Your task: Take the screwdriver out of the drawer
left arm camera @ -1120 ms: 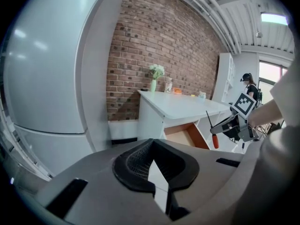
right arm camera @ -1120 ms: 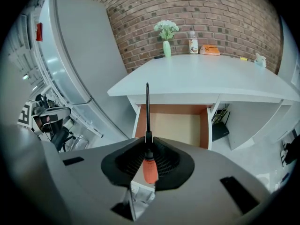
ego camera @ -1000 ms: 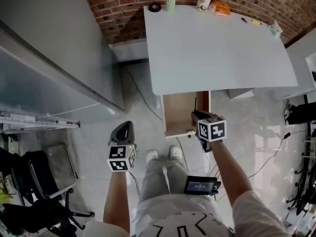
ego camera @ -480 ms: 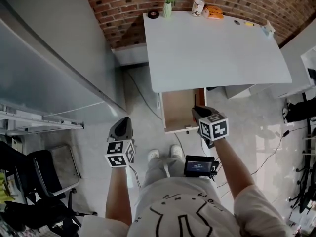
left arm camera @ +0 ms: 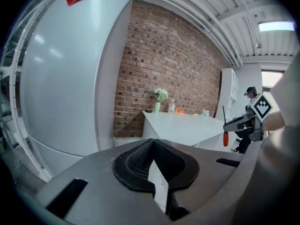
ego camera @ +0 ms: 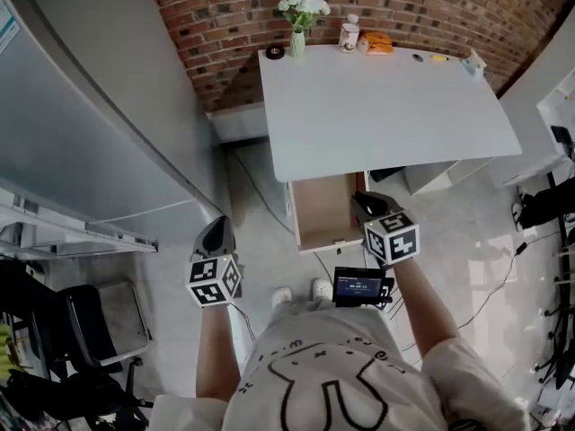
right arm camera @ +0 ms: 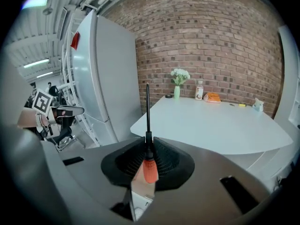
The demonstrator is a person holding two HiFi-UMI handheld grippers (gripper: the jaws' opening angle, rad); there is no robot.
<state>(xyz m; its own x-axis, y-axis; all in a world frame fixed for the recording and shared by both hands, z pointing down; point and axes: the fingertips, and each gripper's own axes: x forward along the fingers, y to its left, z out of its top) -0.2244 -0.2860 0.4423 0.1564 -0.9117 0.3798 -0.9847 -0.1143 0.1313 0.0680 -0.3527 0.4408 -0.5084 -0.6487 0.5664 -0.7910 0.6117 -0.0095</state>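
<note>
Pale floor [ego camera: 260,232] spreads beneath both claws. Nearest, at 7 o'clock in the head view, the left claw [ego camera: 218,236] hangs with its jaws pinched together on nothing. At 5 o'clock the right claw [ego camera: 364,206] is clamped narrow on the screwdriver [right arm camera: 150,168], gripping where the orange handle meets the shaft, tip pointing up and away. The tool looks already lifted out of the open drawer [ego camera: 325,212], just beyond at centre. To finish well, I judge: hold that pinch firm, steer the long shaft clear of the desk [ego camera: 386,106] edge at 12 o'clock, and avoid the vase [ego camera: 298,25] at the far side.
</note>
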